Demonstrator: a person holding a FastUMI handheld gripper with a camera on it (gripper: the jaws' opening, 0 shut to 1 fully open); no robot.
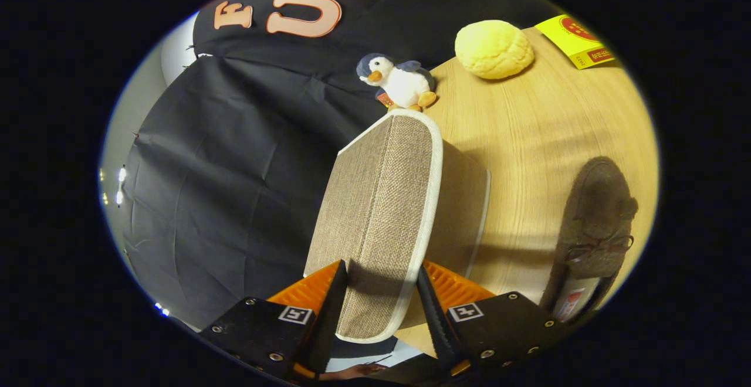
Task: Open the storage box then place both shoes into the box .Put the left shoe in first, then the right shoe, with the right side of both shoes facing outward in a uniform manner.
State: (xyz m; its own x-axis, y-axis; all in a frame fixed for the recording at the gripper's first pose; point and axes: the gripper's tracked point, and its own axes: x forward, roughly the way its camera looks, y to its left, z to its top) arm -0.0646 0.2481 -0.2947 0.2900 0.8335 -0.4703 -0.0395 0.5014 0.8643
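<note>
I have the gripper (381, 293) clamped on the storage box's fabric lid (375, 211), both fingers pressing its near edge, so the lid stands raised with its long axis running straight ahead from the fingers. The box body (463, 211) lies just behind the lid on the wooden table (528, 129). A brown moccasin shoe (592, 228) lies beside the box, lengthwise alongside it.

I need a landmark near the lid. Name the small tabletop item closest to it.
The plush penguin, just beyond the lid's far end; the yellow bun-shaped toy and yellow packet lie farther. Jaws grip the lid.
</note>
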